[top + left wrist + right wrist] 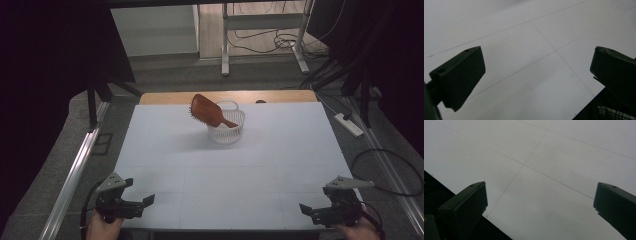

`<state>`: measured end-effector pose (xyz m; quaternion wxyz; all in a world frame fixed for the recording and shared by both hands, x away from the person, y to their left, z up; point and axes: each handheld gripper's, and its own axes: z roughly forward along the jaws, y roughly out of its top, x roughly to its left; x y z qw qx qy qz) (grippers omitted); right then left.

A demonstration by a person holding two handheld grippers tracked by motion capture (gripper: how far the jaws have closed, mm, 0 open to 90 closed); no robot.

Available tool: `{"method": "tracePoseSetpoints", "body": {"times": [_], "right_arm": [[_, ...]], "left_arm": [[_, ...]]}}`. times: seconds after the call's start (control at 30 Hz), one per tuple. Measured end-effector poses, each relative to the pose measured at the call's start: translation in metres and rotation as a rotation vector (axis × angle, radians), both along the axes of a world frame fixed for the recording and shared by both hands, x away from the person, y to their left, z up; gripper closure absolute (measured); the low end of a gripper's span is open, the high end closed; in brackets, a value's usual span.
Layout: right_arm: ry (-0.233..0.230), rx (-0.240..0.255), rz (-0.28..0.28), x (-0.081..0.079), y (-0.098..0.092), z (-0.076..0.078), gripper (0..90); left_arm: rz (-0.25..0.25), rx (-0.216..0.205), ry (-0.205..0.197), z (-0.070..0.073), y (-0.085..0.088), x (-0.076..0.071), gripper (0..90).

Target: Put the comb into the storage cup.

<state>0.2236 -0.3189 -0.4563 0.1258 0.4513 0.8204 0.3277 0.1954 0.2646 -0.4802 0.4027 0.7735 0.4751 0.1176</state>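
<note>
Currently I see the brown hairbrush (207,111) propped in the white basket (227,128) at upper centre, apparently done or untouched, with the left gripper (145,202) and right gripper (306,209) wide open, empty, at the bottom corners.

Item: table (200,175), as I see it from my remote station. Top covered by a pale white sheet marked with thin lines forming a grid of large rectangles; a strip of bare wood shows along the far edge.

Contents resting on it: one white slatted basket (227,134), round, upright, set toward the far side near the middle. A brown wooden hairbrush (206,111) lies tilted across the basket's rim, handle inside, head overhanging to the left.

The near half of the sheet I log as bare surface.
</note>
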Motion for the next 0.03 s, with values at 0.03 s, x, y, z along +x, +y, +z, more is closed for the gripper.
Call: {"method": "tracePoseSetpoints", "body": {"times": [0.03], "right_arm": [[0.0, -0.002, -0.001, 0.0002, -0.0002, -0.0003, 0.0]], "left_arm": [[-0.001, 0.0, 0.002, 0.0, -0.0002, 0.0002, 0.0]]}}
